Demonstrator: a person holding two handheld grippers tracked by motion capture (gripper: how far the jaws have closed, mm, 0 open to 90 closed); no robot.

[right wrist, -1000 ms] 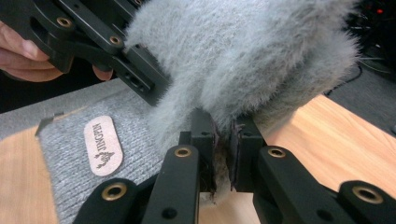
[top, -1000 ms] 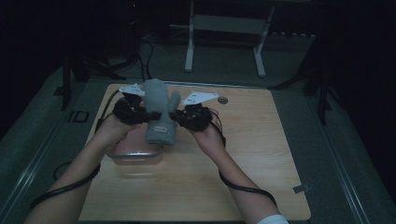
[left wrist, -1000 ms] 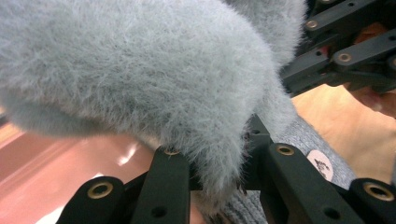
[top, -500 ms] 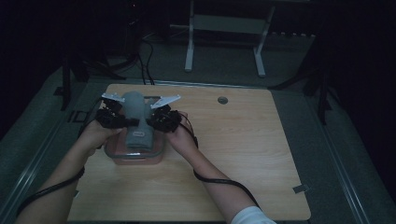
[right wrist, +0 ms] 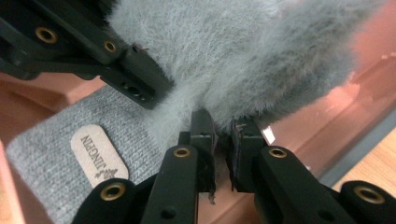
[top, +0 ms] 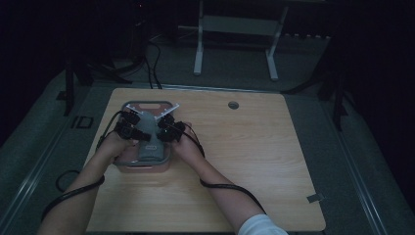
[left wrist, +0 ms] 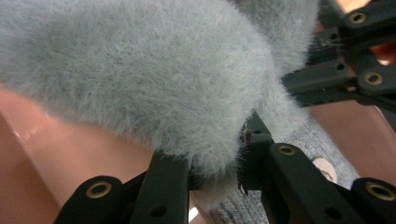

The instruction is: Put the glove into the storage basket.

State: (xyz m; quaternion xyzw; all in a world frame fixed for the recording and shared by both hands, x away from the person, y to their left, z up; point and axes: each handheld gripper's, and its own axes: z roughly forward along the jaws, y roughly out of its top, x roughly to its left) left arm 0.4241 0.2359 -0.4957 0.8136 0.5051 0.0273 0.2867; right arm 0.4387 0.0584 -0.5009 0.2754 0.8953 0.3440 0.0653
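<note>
A grey fuzzy mitten [top: 147, 138] with a knitted cuff [right wrist: 51, 135] and a small oval label [right wrist: 99, 156] lies down inside a pink-tinted clear box [top: 149, 104] at the table's left. My left gripper [top: 128, 128] grips its left edge and my right gripper [top: 169, 130] its right edge. In the left gripper view my left gripper [left wrist: 217, 163] is shut on a pinch of the fur [left wrist: 140, 74]. In the right gripper view my right gripper [right wrist: 223, 128] is shut on the fur's edge, with the other gripper [right wrist: 93, 51] close at the upper left.
The box stands on a wooden table [top: 254, 147] with a round cable hole [top: 233, 105] at the back. The box's pink wall [left wrist: 70, 154] rises close around the jaws. Dark floor, cables and a metal stand [top: 235, 44] lie beyond the table.
Both hands have come down and to the left with the mitten, from above the table's middle into the box.
</note>
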